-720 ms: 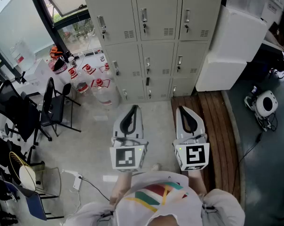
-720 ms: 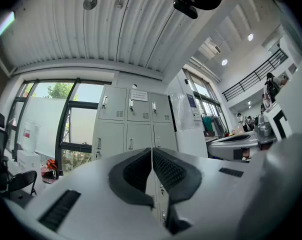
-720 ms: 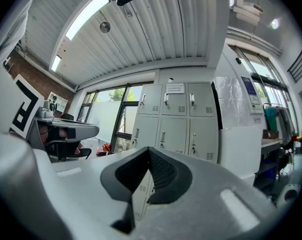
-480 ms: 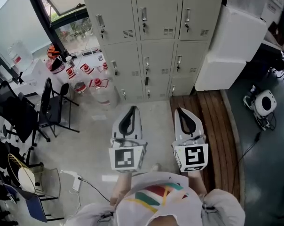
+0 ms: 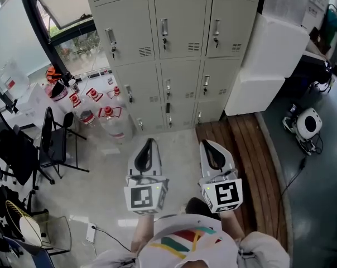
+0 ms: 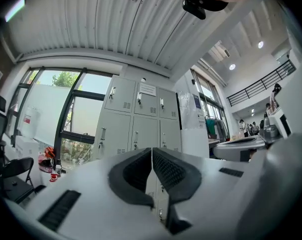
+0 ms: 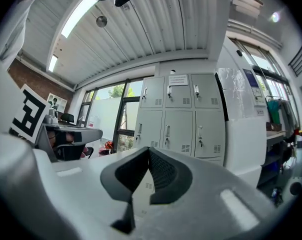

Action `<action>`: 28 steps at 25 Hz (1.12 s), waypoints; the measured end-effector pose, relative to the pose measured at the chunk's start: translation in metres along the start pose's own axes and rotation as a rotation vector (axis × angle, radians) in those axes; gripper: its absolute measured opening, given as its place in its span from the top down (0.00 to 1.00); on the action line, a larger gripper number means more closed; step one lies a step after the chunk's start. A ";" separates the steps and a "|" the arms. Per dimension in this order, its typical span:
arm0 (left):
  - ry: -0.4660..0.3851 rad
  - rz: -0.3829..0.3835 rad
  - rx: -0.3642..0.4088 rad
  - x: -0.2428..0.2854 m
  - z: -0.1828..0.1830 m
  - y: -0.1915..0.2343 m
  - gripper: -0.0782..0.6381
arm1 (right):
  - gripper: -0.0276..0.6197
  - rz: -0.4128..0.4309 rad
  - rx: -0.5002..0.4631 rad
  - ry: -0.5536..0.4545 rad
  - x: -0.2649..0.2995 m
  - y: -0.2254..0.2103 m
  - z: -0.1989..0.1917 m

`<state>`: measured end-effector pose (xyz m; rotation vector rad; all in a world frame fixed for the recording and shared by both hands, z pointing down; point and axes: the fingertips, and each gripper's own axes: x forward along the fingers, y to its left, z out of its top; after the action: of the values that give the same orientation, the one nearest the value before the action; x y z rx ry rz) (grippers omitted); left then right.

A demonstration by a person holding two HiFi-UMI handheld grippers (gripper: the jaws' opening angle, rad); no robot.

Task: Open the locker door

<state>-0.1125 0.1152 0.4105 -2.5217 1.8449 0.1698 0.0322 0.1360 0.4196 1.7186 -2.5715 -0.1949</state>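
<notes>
Approach stage. The locker bank stands at 12 o'clock with all doors shut, well apart from both tools. The left hand-held gripper and right hand-held gripper are clenched, empty and level. Likely next: advance, unclench, and take a door handle.

Floor before lockers open; straight approach free. Left side: water jugs just beside bottom-left door, black chair near. Right side: white cabinet abuts lockers, above timber decking.
</notes>
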 end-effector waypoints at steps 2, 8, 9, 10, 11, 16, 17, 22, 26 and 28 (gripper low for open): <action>-0.004 -0.019 0.001 0.011 -0.007 0.001 0.86 | 0.95 0.006 0.015 0.006 0.006 -0.004 -0.004; -0.026 -0.056 0.005 0.039 -0.006 -0.004 0.86 | 0.95 0.025 0.030 0.025 0.033 -0.023 -0.011; -0.023 -0.053 0.001 0.045 -0.008 -0.003 0.86 | 0.95 0.028 0.036 0.022 0.040 -0.027 -0.012; -0.021 -0.049 -0.002 0.052 -0.010 -0.001 0.86 | 0.95 0.033 0.038 0.016 0.049 -0.030 -0.012; -0.018 -0.044 -0.002 0.059 -0.012 0.001 0.86 | 0.95 0.042 0.036 0.006 0.059 -0.033 -0.013; -0.011 -0.005 0.013 0.113 -0.020 0.015 0.86 | 0.95 0.087 0.033 -0.025 0.119 -0.059 -0.016; -0.012 0.000 0.016 0.128 -0.020 0.018 0.87 | 0.95 0.090 0.038 -0.027 0.133 -0.067 -0.016; -0.063 -0.003 0.043 0.208 -0.003 0.028 0.87 | 0.95 0.100 0.024 -0.059 0.205 -0.110 -0.013; -0.092 -0.010 0.062 0.273 0.013 0.032 0.87 | 0.95 0.096 0.024 -0.079 0.249 -0.149 -0.003; -0.109 -0.023 0.076 0.303 0.020 0.031 0.87 | 0.95 0.104 0.034 -0.093 0.270 -0.169 0.001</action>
<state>-0.0531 -0.1808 0.3635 -2.4305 1.7484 0.2273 0.0833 -0.1770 0.3877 1.6182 -2.7374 -0.2337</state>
